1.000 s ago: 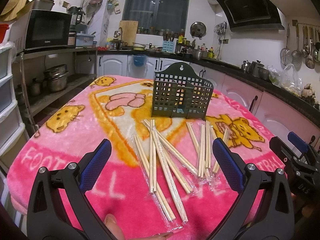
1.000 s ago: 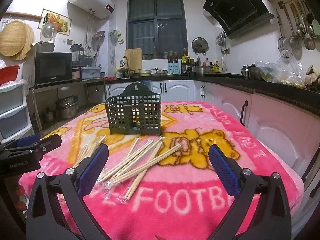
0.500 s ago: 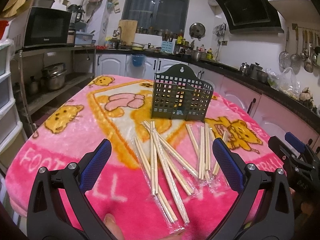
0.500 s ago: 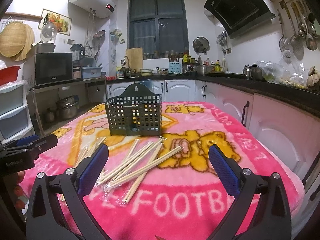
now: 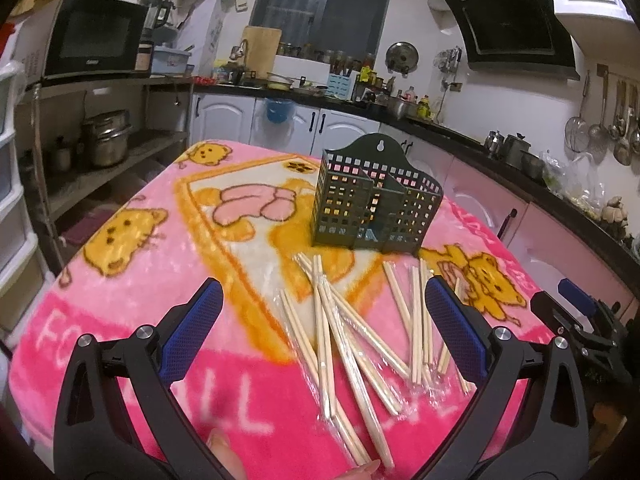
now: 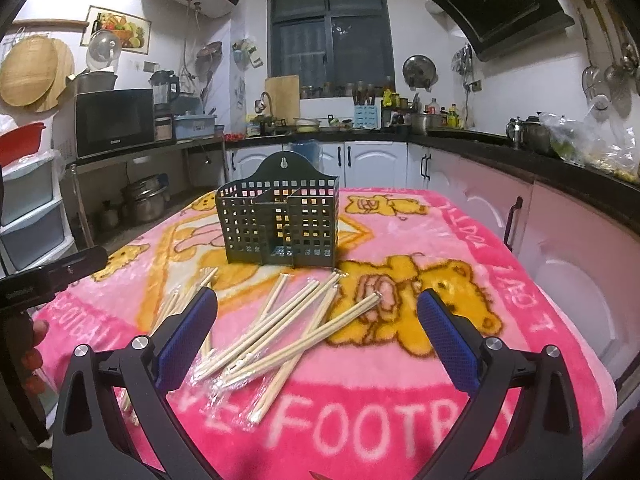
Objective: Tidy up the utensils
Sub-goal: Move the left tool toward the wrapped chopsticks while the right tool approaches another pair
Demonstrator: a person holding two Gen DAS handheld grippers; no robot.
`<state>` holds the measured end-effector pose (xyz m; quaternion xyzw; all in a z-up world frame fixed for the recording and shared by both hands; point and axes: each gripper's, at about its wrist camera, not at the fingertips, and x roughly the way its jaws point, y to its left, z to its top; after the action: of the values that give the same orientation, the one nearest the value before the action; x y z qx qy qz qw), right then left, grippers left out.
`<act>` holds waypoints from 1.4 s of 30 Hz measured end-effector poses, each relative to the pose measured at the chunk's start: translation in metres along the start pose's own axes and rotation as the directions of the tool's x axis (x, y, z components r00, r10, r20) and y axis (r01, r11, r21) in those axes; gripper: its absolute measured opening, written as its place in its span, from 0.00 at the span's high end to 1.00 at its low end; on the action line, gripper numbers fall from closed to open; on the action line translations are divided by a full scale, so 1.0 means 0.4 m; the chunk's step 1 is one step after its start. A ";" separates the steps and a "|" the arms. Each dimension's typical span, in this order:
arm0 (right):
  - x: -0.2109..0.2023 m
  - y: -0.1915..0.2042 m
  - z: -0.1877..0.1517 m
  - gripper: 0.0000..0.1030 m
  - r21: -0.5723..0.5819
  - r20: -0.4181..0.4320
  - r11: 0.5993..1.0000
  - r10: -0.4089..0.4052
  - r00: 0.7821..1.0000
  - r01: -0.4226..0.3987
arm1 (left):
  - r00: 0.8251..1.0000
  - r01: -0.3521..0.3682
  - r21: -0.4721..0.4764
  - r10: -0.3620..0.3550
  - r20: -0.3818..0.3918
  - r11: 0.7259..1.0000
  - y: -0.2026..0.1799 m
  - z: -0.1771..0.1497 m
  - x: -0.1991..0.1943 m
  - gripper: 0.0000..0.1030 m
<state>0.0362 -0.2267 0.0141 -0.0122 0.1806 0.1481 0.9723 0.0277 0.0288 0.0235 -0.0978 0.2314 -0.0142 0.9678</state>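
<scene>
Kitchen cabinets, a dark countertop and a microwave [image 6: 115, 122] ringed the desk, which was covered by a pink cartoon blanket [image 6: 472, 248] with bears and white lettering. Near the middle of the desk stood a dark green perforated utensil holder [image 5: 374, 210], upright, its compartments showing nothing inside that I could make out. Just in front of it, toward the near edge, wooden chopsticks [image 5: 340, 332] lay scattered and crossing one another, some in clear plastic sleeves [image 6: 224, 380]. One loose bunch lay nearer the right side of the desk [image 5: 418, 320], close beside the main pile.

The left gripper [image 5: 324, 334] hovered low over the near edge with its blue-padded fingers [image 5: 190, 332] spread wide, holding nothing, the pile showing between them. The right gripper [image 6: 318, 334] hung likewise above the chopsticks, fingers [image 6: 448, 334] wide apart and empty. A person's fingertip [image 5: 224, 450] showed at the bottom of the left wrist view.
</scene>
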 end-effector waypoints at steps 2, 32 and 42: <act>0.016 -0.007 0.013 0.06 0.001 -0.010 1.000 -0.002 1.000 0.002 | 1.000 0.010 0.003 -0.010 -0.014 1.000 0.001 0.018 0.016 0.09; 0.242 -0.119 0.053 0.22 0.048 -0.273 0.999 -0.005 0.962 0.019 | 0.922 0.103 0.000 -0.095 -0.374 0.995 0.022 0.091 0.354 0.34; 0.300 -0.126 0.035 0.38 0.046 -0.339 0.999 0.015 0.941 0.001 | 0.884 0.129 0.076 -0.080 -0.461 0.989 0.001 0.100 0.442 0.63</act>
<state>0.1625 -0.2398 -0.0170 -0.0147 0.3488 0.1432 0.9261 0.2036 0.0238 -0.0205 -0.0532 0.4456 -0.1009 0.8879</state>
